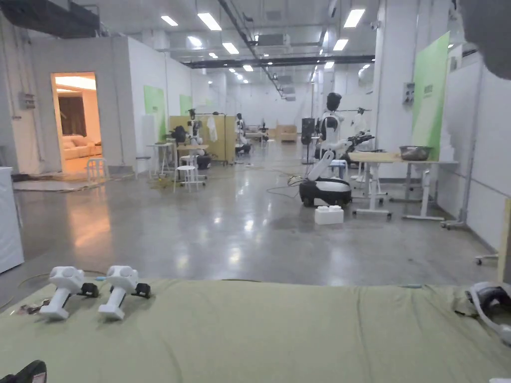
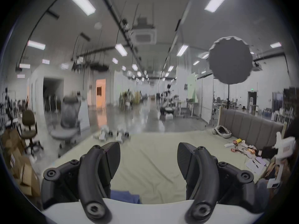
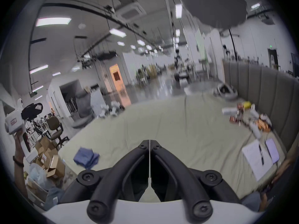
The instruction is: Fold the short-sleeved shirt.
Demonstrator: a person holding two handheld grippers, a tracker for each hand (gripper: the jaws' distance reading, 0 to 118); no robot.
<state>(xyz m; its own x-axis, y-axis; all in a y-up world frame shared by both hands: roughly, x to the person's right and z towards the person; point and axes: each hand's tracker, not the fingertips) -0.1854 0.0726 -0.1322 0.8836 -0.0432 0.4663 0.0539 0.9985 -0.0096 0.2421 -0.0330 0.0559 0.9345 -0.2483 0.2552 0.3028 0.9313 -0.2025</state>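
Near bed (image 3: 161, 122) edge, blue shirt (image 3: 86, 158); left tongs (image 2: 148, 160) spread, right tongs (image 3: 150, 146) pressed together.

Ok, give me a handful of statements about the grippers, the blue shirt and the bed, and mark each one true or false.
1. The left gripper has its jaws spread apart. True.
2. The right gripper is clamped on the blue shirt. False: its jaws are closed on nothing, and the shirt lies apart on the green sheet.
3. The blue shirt lies bunched near the sheet's edge. True.
4. Two spare white grippers rest at the sheet's far edge. True.
5. The papers lie on top of the shirt. False: they lie on the opposite side of the sheet, near the padded headboard.
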